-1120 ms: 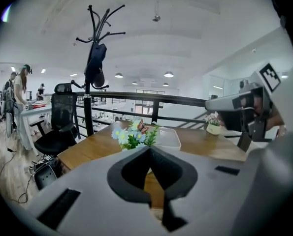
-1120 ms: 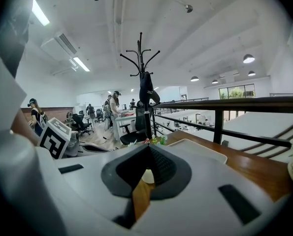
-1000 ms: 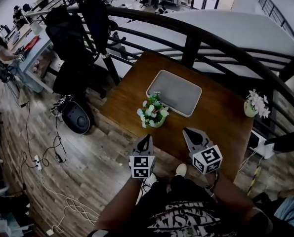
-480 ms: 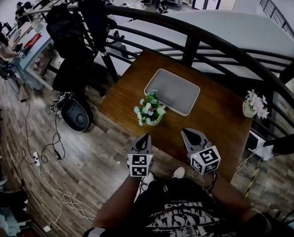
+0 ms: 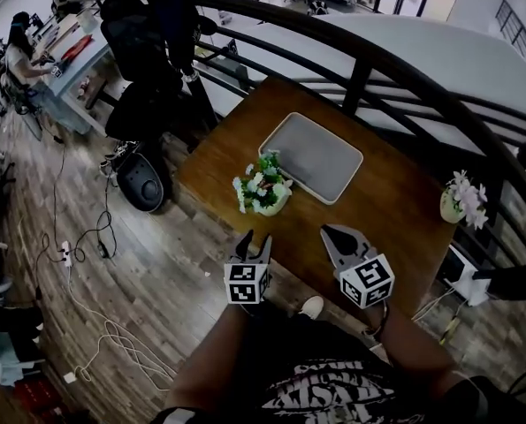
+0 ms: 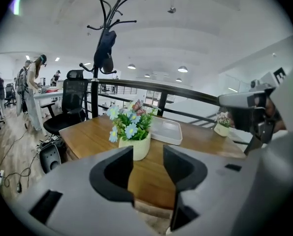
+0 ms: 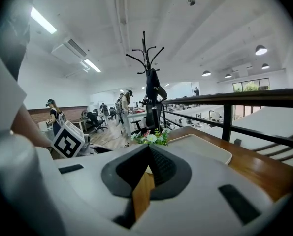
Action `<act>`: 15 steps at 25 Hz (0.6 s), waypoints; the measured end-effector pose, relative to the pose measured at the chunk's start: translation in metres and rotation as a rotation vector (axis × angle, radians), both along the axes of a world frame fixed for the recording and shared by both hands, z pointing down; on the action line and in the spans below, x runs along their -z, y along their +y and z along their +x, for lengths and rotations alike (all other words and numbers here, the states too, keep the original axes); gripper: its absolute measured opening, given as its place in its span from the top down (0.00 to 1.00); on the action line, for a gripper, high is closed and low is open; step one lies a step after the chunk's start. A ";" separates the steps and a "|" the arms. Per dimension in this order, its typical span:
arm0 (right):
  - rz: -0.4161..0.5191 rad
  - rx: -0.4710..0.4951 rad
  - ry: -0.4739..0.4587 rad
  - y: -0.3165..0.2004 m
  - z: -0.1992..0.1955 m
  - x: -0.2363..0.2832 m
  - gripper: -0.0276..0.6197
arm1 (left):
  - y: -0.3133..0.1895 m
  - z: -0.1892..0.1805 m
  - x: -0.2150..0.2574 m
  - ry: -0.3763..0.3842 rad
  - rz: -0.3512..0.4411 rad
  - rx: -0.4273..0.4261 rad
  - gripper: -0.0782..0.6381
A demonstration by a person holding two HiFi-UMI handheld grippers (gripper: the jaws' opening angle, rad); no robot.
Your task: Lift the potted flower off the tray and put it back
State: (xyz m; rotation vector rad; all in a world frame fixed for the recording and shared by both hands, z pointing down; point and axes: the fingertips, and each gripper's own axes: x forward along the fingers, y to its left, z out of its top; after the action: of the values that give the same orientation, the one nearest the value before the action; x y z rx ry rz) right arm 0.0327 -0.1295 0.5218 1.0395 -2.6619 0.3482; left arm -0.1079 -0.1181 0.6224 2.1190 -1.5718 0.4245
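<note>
A cream pot filled with white and blue blooms and green leaves, the potted flower [image 5: 261, 190], stands on the wooden table [image 5: 395, 206] left of centre in the head view. It sits on the wood just beside the lower-left edge of the grey tray [image 5: 313, 155], off the tray. A second potted flower [image 5: 461, 200], with pale blooms in a light pot, stands at the table's right edge, well apart from the first.

There are two potted flowers, one tray, one table and two grippers.

The left gripper [image 5: 253, 245] hangs at the table's near edge, below the potted flower in the head view. Its jaws are opening; only bare tabletop shows between them, and the pot stands farther off in line with the gap. The right gripper [image 5: 337, 235] hangs to its right over the table's near edge, with its jaw tips meeting and nothing held.

A second ago the left gripper's jaws were together; now they stand parted. The potted flower keeps its spot beside the tray across all three head views.
</note>
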 end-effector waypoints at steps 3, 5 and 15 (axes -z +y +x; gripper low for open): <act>-0.006 0.031 0.004 0.003 -0.001 -0.004 0.97 | 0.001 -0.001 -0.013 0.003 -0.004 0.022 0.56; -0.010 0.039 0.010 0.001 -0.001 -0.007 0.97 | -0.004 0.001 -0.019 -0.004 0.000 0.021 0.52; -0.033 0.033 0.070 -0.013 -0.001 -0.018 0.97 | -0.046 -0.008 -0.082 -0.083 -0.040 0.002 0.43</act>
State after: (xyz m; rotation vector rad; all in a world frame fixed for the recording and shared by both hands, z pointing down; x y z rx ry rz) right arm 0.0320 -0.1426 0.5401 0.9782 -2.5997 0.3411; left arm -0.1159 -0.1646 0.7042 2.0946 -1.5974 0.5451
